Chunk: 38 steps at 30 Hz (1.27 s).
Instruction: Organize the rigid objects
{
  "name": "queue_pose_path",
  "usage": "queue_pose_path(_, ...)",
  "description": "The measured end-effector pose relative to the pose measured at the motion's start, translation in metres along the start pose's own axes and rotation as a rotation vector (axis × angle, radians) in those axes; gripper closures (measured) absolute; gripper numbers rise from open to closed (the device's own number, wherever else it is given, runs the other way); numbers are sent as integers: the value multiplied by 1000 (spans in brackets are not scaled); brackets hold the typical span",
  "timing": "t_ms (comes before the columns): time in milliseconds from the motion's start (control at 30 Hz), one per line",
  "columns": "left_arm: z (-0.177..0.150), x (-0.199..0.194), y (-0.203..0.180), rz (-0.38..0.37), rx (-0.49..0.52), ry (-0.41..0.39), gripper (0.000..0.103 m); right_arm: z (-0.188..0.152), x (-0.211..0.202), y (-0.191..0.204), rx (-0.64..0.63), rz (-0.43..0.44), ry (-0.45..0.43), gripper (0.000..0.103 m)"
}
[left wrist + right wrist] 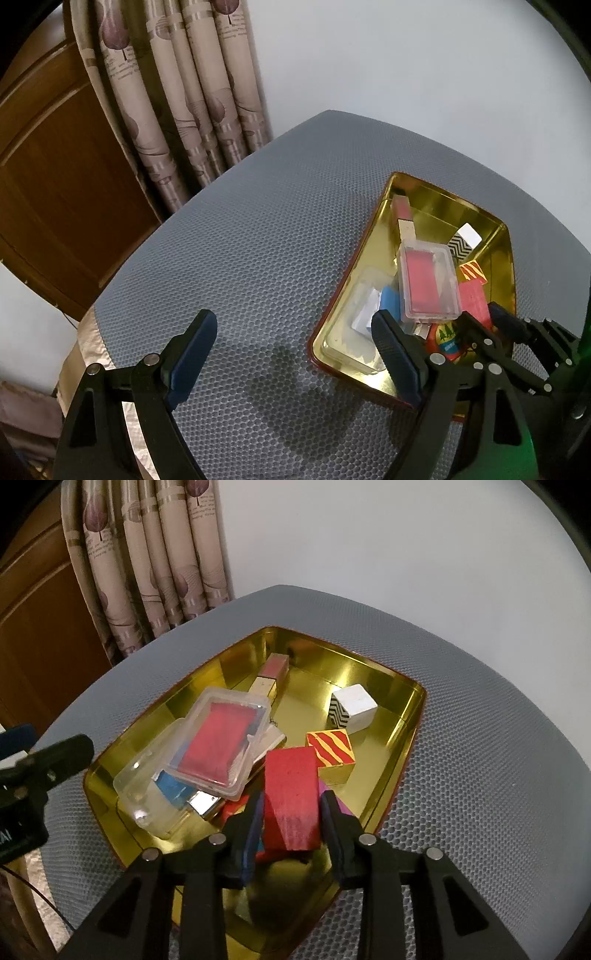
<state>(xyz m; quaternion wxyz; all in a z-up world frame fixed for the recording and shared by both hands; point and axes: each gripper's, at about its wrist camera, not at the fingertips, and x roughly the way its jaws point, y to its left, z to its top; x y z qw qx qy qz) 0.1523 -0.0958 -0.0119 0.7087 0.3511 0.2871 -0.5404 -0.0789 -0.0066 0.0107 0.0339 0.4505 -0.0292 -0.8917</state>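
Here the red block (291, 797) is clamped between the fingers of the right gripper (291, 812), low in the centre of the right wrist view, above the near end of the gold tray (406, 716). Its long axis is seen running away from the fingers toward the striped red-and-yellow cube (330, 751), which lies just beyond it. The left gripper (295, 350) is held with fingers wide apart and empty, over the grey surface (240, 240) beside the tray's left rim. The right side is judged nearer for any placement.
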Motion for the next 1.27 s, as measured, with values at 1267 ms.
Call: queue_pose_path(1267, -3, -11, -18, -60, 43, -24, 20, -35, -66, 1, 50, -19, -45, 42)
